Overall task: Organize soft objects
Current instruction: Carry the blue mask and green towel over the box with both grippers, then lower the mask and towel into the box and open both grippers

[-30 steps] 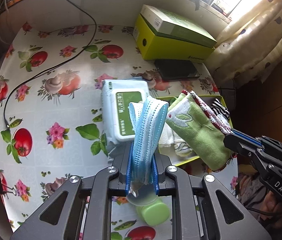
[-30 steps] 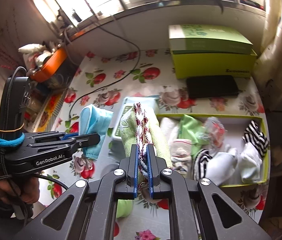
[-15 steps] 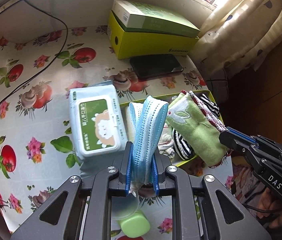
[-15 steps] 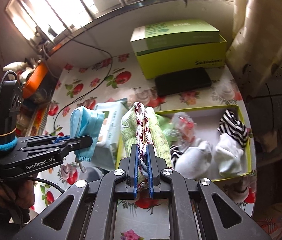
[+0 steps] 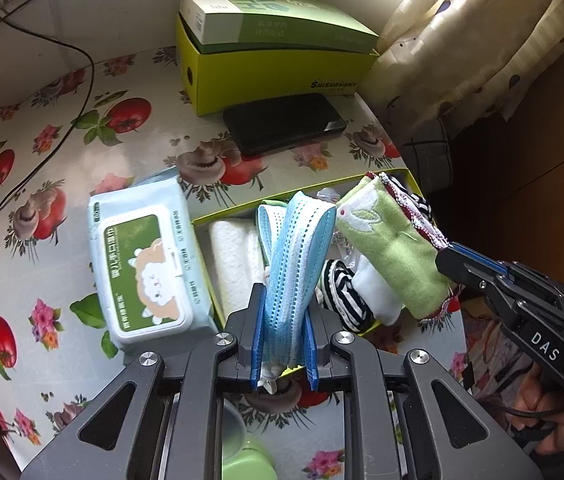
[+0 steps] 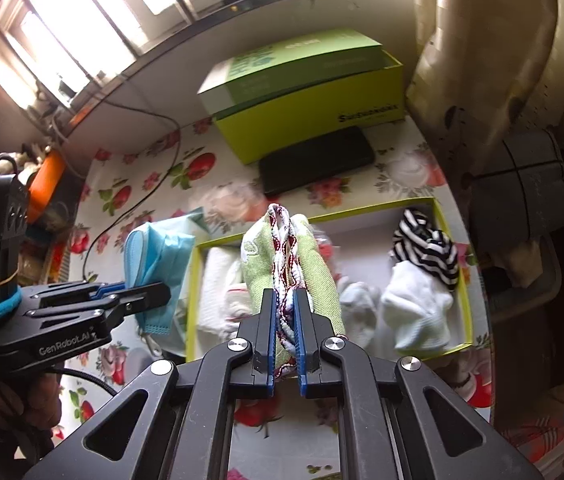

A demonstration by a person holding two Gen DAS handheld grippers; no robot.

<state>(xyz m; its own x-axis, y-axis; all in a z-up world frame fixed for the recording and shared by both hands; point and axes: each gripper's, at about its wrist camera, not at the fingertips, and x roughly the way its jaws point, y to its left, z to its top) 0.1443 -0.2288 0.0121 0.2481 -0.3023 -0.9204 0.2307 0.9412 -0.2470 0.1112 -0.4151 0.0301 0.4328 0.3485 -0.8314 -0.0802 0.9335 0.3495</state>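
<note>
My left gripper (image 5: 283,300) is shut on a folded stack of blue face masks (image 5: 295,248), held above the left part of the yellow-green open box (image 5: 242,210). My right gripper (image 6: 285,300) is shut on a folded green towel (image 6: 313,268) with a red-and-white trim, held over the same box (image 6: 451,248). Each gripper shows in the other's view: the right gripper (image 5: 447,254) at the right with the green towel (image 5: 393,256), the left gripper (image 6: 160,292) at the left with the blue masks (image 6: 158,256). White cloths (image 6: 413,308) and striped socks (image 6: 425,248) lie in the box.
A pack of wet wipes (image 5: 142,264) lies left of the box on the flowered tablecloth. A black phone (image 5: 285,122) and a yellow box with a green carton on top (image 5: 274,56) stand behind. A green bottle (image 5: 248,460) lies near me. A black cable (image 5: 62,128) crosses the table.
Both grippers have moved to the right with their loads, from above the wipes pack to over the open box. Both have rolled a little. Their grips are unchanged.
</note>
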